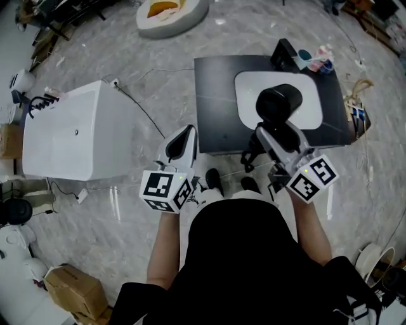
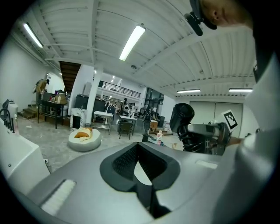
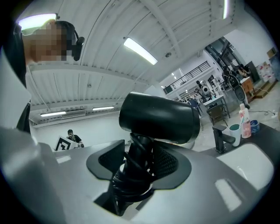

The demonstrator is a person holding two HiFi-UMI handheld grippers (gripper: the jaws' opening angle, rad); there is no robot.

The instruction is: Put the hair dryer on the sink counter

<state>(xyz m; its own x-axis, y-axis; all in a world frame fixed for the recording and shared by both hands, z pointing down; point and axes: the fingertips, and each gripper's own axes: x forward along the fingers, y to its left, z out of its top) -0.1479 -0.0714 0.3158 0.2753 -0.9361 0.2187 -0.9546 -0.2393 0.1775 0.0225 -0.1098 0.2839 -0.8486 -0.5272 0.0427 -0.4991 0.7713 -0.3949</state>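
Note:
The black hair dryer [image 1: 279,105] hangs in the air above the white basin [image 1: 304,108] of the dark sink counter [image 1: 216,95]. My right gripper [image 1: 269,136] is shut on its handle, which has the cord wound round it. In the right gripper view the dryer [image 3: 159,118] stands upright between the jaws, barrel pointing right. In the left gripper view the dryer [image 2: 181,118] shows off to the right. My left gripper [image 1: 184,136] is held left of the counter's front corner, shut with nothing in it [image 2: 139,146].
A black faucet [image 1: 285,54], a cup and bottles [image 1: 314,60] stand at the counter's back right. A white bathtub [image 1: 70,130] lies to the left, a round cushion [image 1: 171,13] beyond. A cardboard box [image 1: 73,289] is on the floor at lower left.

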